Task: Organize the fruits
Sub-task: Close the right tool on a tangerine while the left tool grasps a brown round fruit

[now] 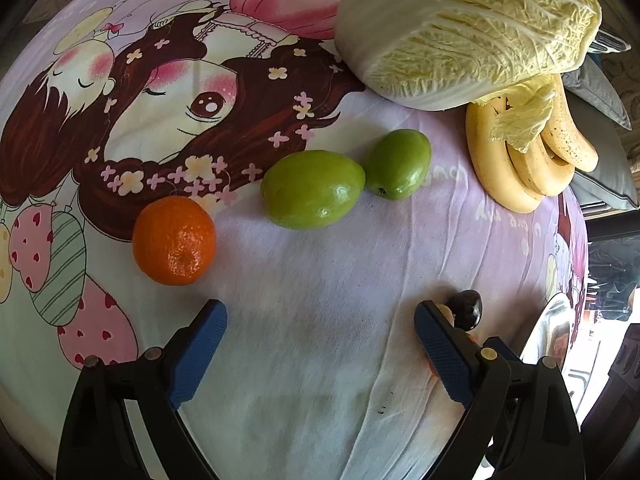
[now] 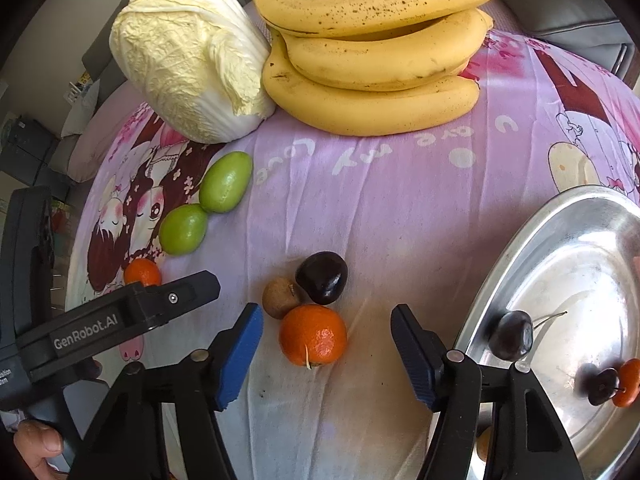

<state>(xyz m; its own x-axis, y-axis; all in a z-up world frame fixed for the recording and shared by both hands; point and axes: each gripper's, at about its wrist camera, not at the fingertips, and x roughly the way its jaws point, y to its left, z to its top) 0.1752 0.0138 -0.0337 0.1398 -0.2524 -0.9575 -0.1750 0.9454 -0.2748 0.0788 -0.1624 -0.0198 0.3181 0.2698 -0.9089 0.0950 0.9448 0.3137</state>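
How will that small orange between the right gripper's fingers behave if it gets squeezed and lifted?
The orange looks round, so it would probably roll if nudged. Its dimpled peel should grip the right gripper's ribbed pads fairly well. Being small, it is likely light, though soft under hard squeezing.

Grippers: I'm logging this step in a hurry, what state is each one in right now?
Left gripper: open, holding nothing.
Right gripper: open, holding nothing; an orange sits just ahead between its fingers, untouched.
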